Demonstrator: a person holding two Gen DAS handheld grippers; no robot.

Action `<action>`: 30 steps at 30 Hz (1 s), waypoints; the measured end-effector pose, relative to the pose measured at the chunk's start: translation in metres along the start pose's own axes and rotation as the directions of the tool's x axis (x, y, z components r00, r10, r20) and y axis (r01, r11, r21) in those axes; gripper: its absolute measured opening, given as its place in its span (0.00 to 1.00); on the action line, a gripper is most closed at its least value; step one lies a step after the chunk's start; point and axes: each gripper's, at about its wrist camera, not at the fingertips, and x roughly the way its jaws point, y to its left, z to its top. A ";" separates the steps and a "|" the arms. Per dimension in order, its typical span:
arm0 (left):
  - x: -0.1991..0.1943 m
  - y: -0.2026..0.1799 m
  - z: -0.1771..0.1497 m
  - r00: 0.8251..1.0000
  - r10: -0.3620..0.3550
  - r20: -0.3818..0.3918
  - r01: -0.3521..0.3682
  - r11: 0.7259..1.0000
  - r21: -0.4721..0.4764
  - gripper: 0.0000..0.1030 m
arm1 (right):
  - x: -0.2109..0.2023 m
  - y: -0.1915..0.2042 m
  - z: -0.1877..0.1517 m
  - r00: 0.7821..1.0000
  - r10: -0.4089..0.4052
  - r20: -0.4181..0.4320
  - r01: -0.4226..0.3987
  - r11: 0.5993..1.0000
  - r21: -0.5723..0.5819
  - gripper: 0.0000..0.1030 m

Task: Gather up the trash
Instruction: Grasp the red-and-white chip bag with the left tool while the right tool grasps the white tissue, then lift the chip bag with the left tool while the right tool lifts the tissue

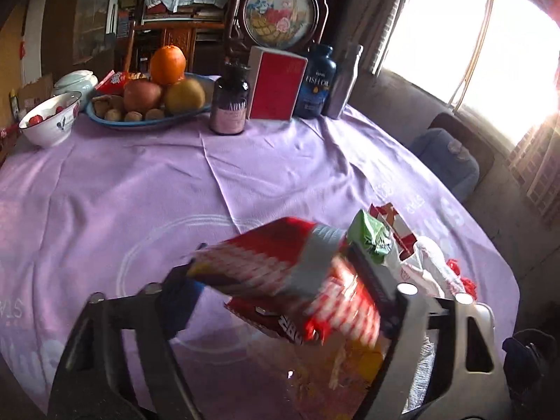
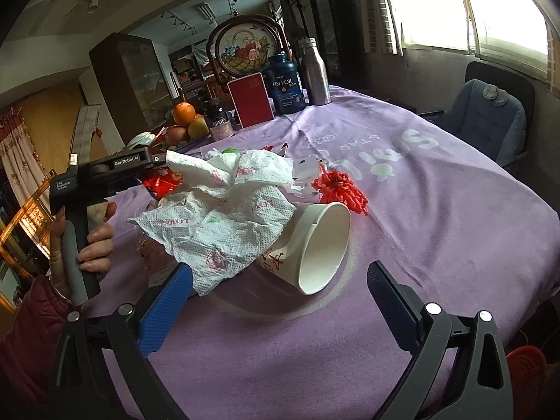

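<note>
Left claw [image 1: 280, 280] clamped on red snack wrapper [image 1: 280, 269]; right claw [image 2: 280, 280] wide open, empty, nr paper cup [image 2: 315, 245].

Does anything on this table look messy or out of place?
Yes. A paper cup lies tipped on its side on the purple cloth, with crumpled tissue draped over it and red string just behind. The rest stands tidy.
</note>
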 end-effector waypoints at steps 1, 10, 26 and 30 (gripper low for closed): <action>-0.001 0.004 0.001 1.000 -0.001 -0.001 0.001 1.000 -0.013 0.67 | 0.001 0.002 0.000 1.000 -0.004 -0.001 0.004 1.000 -0.006 0.95; -0.029 0.030 0.011 0.999 0.040 0.033 -0.036 0.993 -0.112 0.57 | 0.004 0.030 0.024 0.999 0.027 0.018 -0.025 0.996 -0.085 0.95; -0.039 0.030 0.013 0.998 0.024 0.054 -0.017 0.992 -0.126 0.57 | 0.099 0.033 0.076 0.992 0.016 -0.126 -0.026 0.997 -0.075 0.55; -0.040 0.030 0.013 0.998 0.014 0.055 -0.007 0.992 -0.127 0.57 | 0.092 0.021 0.084 0.985 0.138 -0.103 -0.137 0.990 0.015 0.13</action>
